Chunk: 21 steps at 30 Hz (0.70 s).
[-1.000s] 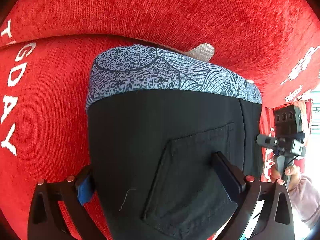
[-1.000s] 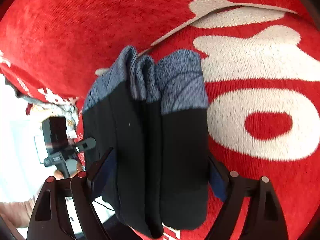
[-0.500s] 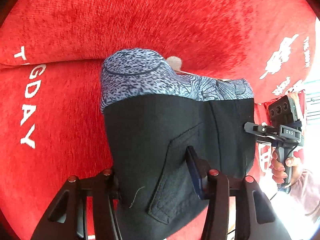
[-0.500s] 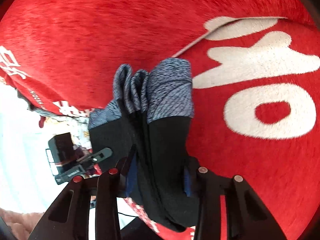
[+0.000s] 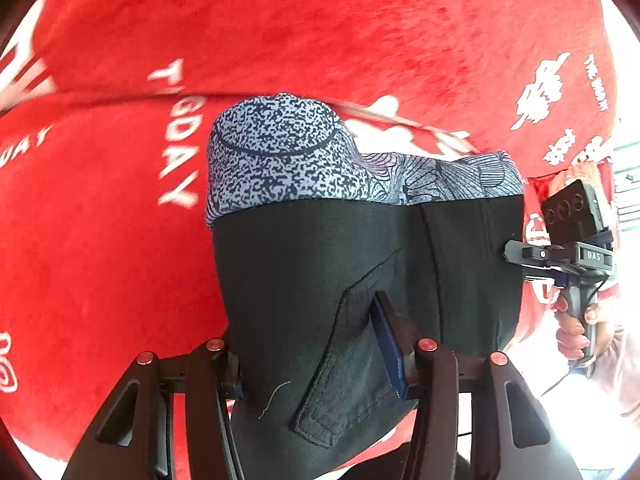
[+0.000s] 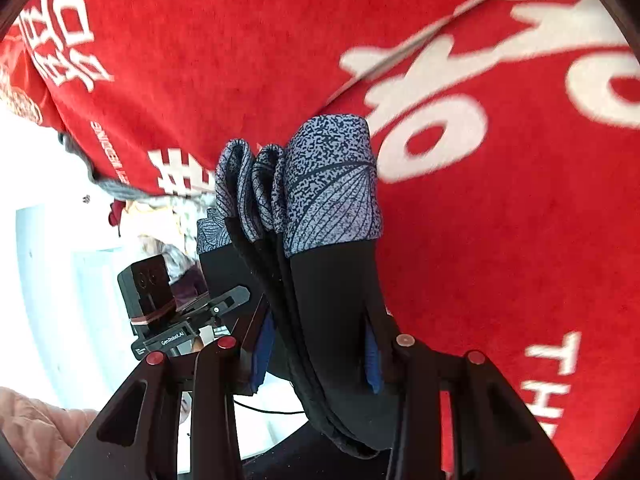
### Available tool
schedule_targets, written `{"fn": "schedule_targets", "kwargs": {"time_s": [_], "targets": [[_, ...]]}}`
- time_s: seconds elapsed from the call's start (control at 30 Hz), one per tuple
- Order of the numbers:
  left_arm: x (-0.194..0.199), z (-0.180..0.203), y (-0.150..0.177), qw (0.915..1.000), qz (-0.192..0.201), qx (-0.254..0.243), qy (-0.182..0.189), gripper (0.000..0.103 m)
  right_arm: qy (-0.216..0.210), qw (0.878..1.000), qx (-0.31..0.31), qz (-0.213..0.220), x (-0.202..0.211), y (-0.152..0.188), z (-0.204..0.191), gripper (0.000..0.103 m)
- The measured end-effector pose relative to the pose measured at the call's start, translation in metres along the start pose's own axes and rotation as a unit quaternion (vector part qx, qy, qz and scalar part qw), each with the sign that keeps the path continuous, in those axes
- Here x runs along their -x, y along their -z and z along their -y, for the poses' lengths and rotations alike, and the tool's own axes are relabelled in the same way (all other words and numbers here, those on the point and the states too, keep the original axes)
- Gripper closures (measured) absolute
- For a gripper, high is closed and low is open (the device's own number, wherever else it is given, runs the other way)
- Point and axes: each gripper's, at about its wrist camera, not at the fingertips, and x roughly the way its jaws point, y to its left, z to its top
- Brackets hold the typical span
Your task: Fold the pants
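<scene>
The pants [image 5: 320,280] are black with a blue-grey patterned waistband [image 5: 280,152] and a back pocket. They are folded into several layers and hang lifted above the red blanket. My left gripper [image 5: 312,360] is shut on the pants near the pocket. My right gripper [image 6: 316,356] is shut on the folded stack of pants [image 6: 332,288], whose waistband layers [image 6: 332,184] fan out ahead. The right gripper also shows at the right edge of the left wrist view [image 5: 520,256], at the pants' far edge.
A red blanket with white lettering [image 5: 120,240] covers the surface below and behind; it also shows in the right wrist view [image 6: 500,240]. Its edge and a bright floor area lie to the left in the right wrist view [image 6: 48,260].
Both grippers closed onto the pants from open a second ago. The pants then rose off the blanket and the views shifted.
</scene>
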Motion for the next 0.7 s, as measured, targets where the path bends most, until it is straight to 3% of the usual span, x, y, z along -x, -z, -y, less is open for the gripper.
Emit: {"fn": "schedule_targets", "kwargs": {"time_s": [0.1, 0.2, 0.27, 0.37, 0.4, 0.43, 0.53, 0.6, 0.67, 0.7], "targets": [[-0.019, -0.020, 0.015, 0.9997, -0.007, 0.012, -0.020, 0.051, 0.016, 1.000, -0.004, -0.007, -0.030, 0.008, 0.005, 0.061], [-0.037, -0.036, 0.020, 0.9990, -0.013, 0.029, -0.032, 0.042, 0.086, 0.996, -0.019, -0.013, -0.054, 0.010, 0.019, 0.053], [-0.034, -0.039, 0.017, 0.9989, -0.013, 0.033, -0.031, 0.042, 0.122, 0.992, -0.030, -0.007, -0.050, 0.007, 0.026, 0.044], [-0.012, -0.041, 0.014, 0.9980, 0.010, 0.037, -0.050, 0.042, 0.169, 0.985, -0.030, 0.006, -0.035, 0.009, 0.018, 0.042], [0.000, -0.049, 0.016, 0.9973, 0.021, 0.041, -0.057, 0.042, 0.186, 0.982, -0.016, 0.015, -0.028, 0.010, 0.012, 0.045], [0.015, -0.062, 0.018, 0.9968, 0.029, 0.043, -0.061, 0.042, 0.193, 0.981, 0.002, 0.026, -0.020, 0.010, 0.002, 0.054], [0.027, -0.064, 0.006, 0.9938, 0.054, 0.048, -0.084, 0.042, 0.179, 0.982, 0.041, 0.044, -0.006, 0.009, -0.020, 0.063], [0.023, -0.067, -0.004, 0.9919, 0.062, 0.053, -0.097, 0.042, 0.176, 0.982, 0.053, 0.048, -0.012, 0.001, -0.029, 0.066], [0.010, -0.070, -0.016, 0.9899, 0.059, 0.067, -0.111, 0.042, 0.178, 0.981, 0.060, 0.050, -0.027, -0.012, -0.034, 0.073], [0.002, -0.072, -0.019, 0.9888, 0.056, 0.070, -0.120, 0.042, 0.179, 0.980, 0.065, 0.048, -0.036, -0.017, -0.038, 0.083]]}}
